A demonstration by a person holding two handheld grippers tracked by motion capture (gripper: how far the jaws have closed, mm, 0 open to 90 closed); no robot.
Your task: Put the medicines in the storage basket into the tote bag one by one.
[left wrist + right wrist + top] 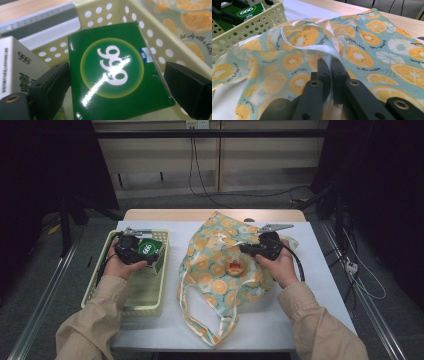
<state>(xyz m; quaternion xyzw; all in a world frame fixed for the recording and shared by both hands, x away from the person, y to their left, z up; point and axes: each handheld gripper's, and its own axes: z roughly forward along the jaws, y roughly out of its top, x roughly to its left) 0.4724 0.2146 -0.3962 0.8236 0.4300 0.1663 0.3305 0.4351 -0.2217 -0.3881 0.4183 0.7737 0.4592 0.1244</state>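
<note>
**Green "999" box between the left jaws, bag fabric pinched in the right**

The left gripper (117,82) sits over the pale yellow perforated basket (98,279) at the left of the table (320,270). Its 2 black jaws stand spread on either side of a green box (117,72); the near jaw lies against the box's edge, while the far jaw shows a narrow gap, so I cannot tell whether the box is truly clamped. The box's glossy top face carries a white "999" inside a yellow-ringed green circle, read upside down from the left gripper view, and a small blue-and-white tab at its edge repeats "999" in tiny print. Just beside it in the basket lies a white box (15,67), also printed "999" in grey, with further characters too cut off to read.

The right gripper (329,72) has its jaws pressed together on a fold of the fabric bag (215,270), near the white-trimmed edge of its opening. The bag lies spread across the middle of the table, just beside the basket, its handles trailing toward the near edge. Its mint cloth is patterned with orange and kiwi slices and lines of cursive script too small to read. A small round red-and-tan item (235,265) rests on the bag, just beside the right gripper's tips.
</note>
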